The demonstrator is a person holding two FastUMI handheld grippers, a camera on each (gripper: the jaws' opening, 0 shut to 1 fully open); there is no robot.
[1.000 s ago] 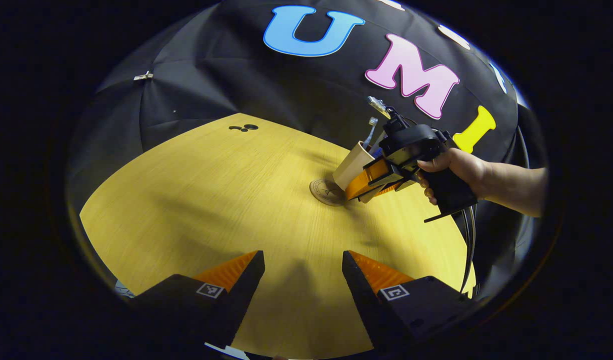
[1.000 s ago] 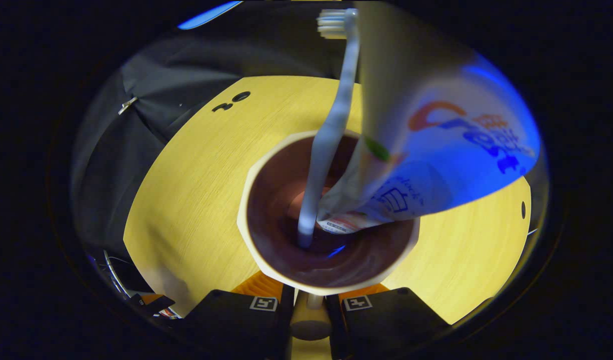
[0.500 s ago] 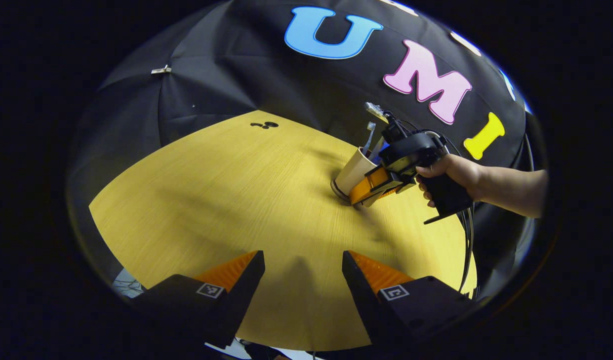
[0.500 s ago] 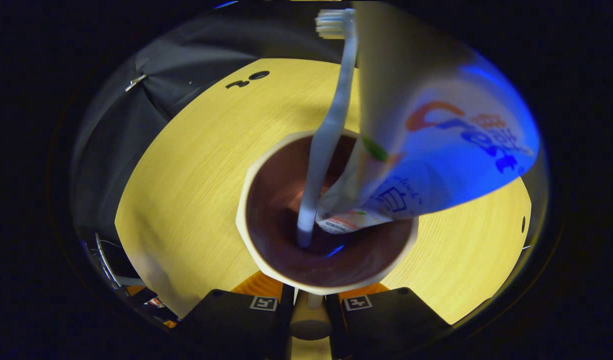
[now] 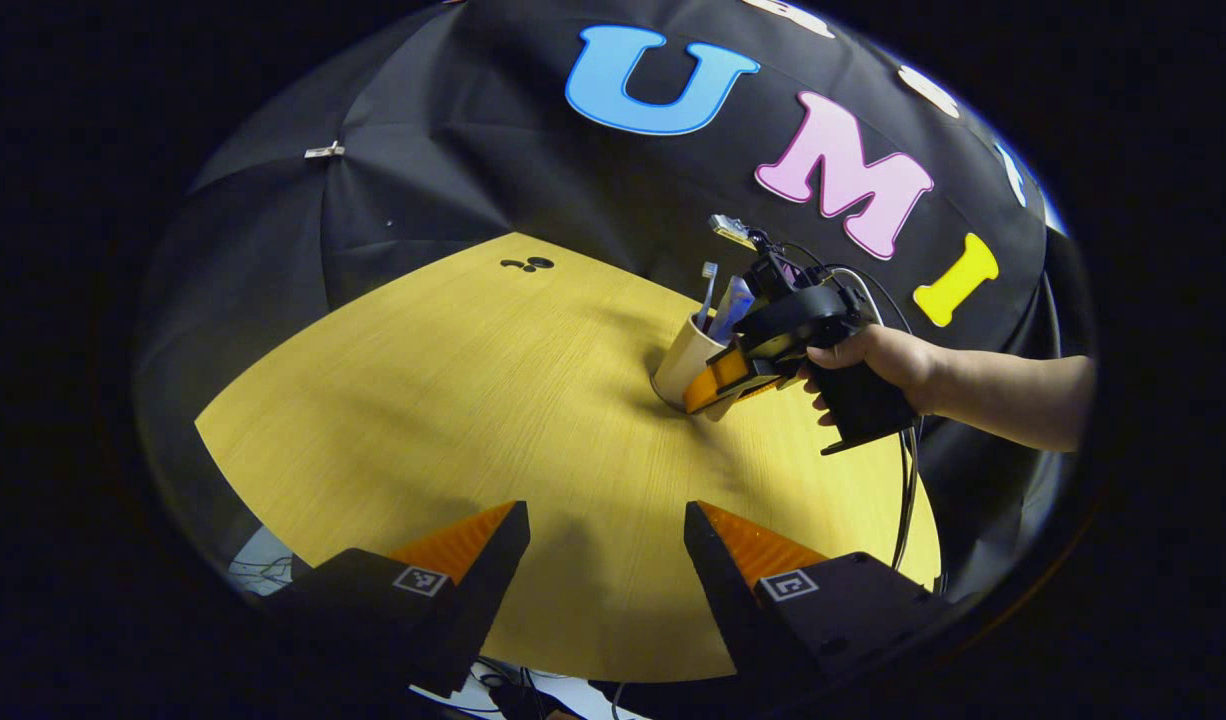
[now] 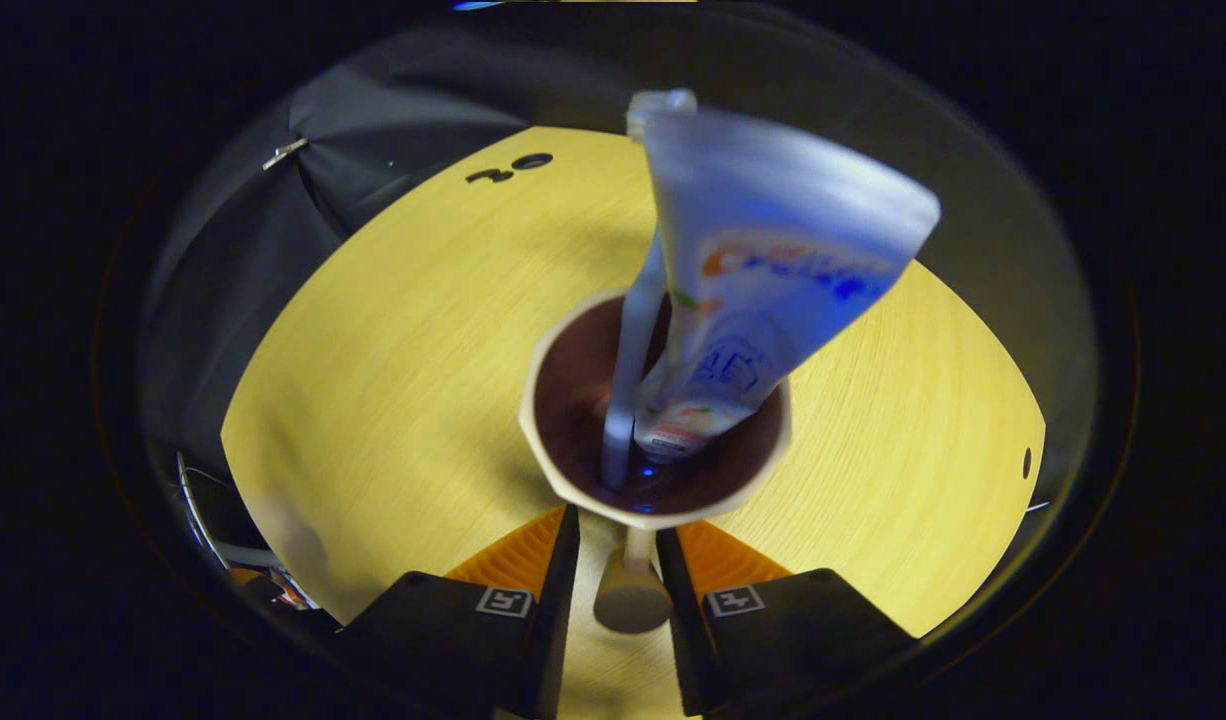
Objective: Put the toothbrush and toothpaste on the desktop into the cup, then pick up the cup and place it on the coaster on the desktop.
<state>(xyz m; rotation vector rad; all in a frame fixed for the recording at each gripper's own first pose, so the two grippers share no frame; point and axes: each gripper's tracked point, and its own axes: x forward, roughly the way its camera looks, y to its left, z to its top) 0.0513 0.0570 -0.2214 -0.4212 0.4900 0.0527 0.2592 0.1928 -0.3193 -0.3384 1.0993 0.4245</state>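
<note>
1. Left gripper view, far left: booth wall of black cloth, with a metal clip on it. It rises right behind the table's curved far edge.
2. Yellow wood table: the left and centre are bare, wide free room. Small black marks sit near the far rim. The near rim drops off to clutter below, too blurred to tell what.
3. Left gripper: low, over the near table edge. Jaws spread wide, nothing between them.
4. Right of centre: cup upright on the table. Toothbrush and toothpaste stand in it.
5. Coaster: just a dark sliver at the cup's base. The cup seems to sit on it.
6. Right gripper: at the cup's right side, held by a hand. A cable hangs near the right rim.
7. Right gripper view: right gripper with jaws narrowly parted. The cup handle is between them, with a bare gap on the handle's left, so it is not clamped.
8. Toothbrush left, toothpaste right, both leaning out over the rim. Table open on both sides.
</note>
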